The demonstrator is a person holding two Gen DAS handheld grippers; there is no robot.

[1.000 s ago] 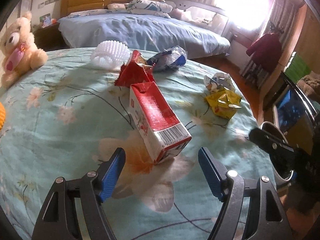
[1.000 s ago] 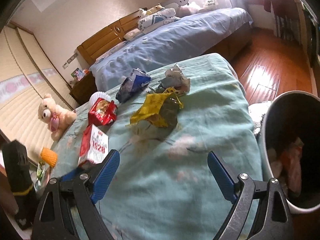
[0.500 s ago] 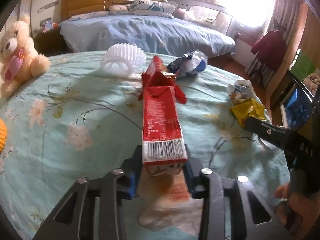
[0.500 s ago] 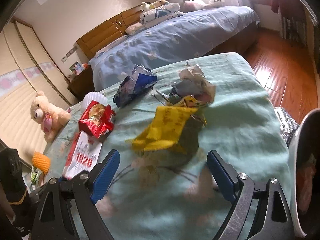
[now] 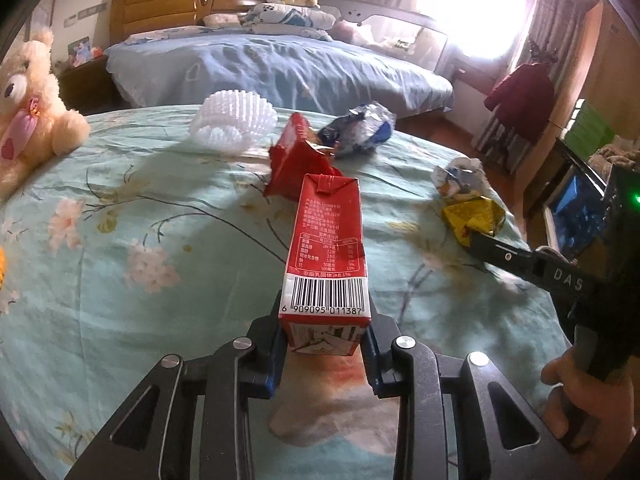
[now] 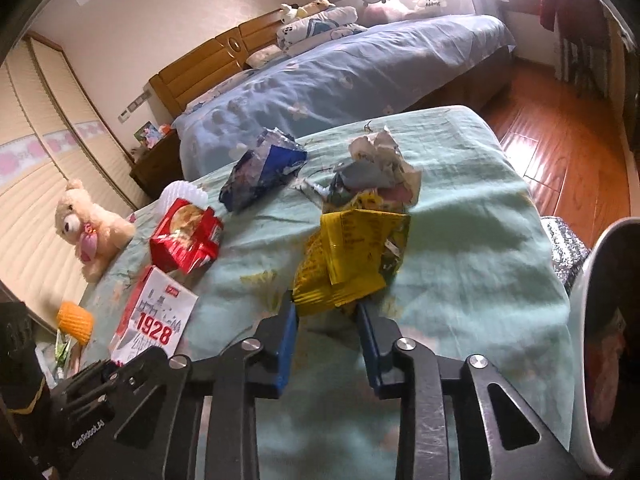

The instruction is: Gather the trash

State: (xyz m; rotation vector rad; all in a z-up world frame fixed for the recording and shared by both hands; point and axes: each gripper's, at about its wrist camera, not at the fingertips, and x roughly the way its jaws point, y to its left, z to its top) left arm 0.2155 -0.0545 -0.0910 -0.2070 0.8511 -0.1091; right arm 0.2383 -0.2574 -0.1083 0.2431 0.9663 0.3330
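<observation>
Change since a second ago: both grippers went from spread wide to pinched in on trash.
Left gripper (image 5: 325,342): clamped on near end of red milk carton (image 5: 326,256), barcode side up; carton lies lengthwise on the bed's floral sheet (image 5: 120,240).
Right gripper (image 6: 326,330): jaws closing, yellow wrapper (image 6: 352,258) between the pads, lower edge at the tips.
Loose trash on bed: red snack bag (image 5: 298,160), blue foil bag (image 5: 360,128), crumpled paper (image 6: 380,168), white foam net (image 5: 234,122).
Bin (image 6: 596,320): at right edge, beside the bed.
</observation>
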